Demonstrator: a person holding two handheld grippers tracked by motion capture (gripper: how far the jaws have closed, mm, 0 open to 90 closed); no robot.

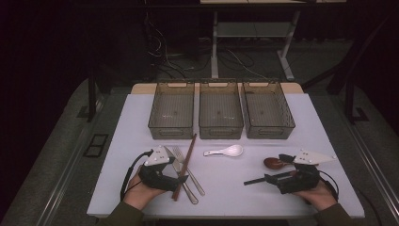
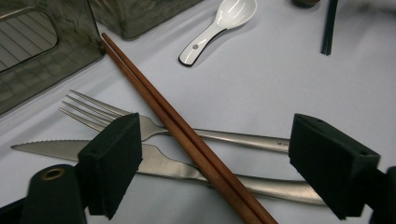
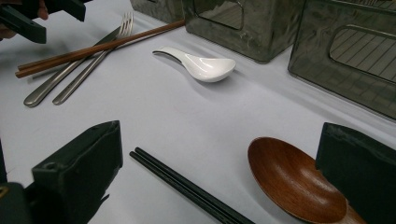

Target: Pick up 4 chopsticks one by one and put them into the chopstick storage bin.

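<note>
Three bins point(image 1: 221, 110) sit side by side; wooden chopsticks point(image 1: 184, 165) lie outside them.

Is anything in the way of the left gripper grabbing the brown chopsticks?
No. The left gripper has its jaws open on either side of the brown chopsticks, with nothing between pads and sticks. The chopsticks lie on top, crossing over the fork and the knife beneath them.
</note>
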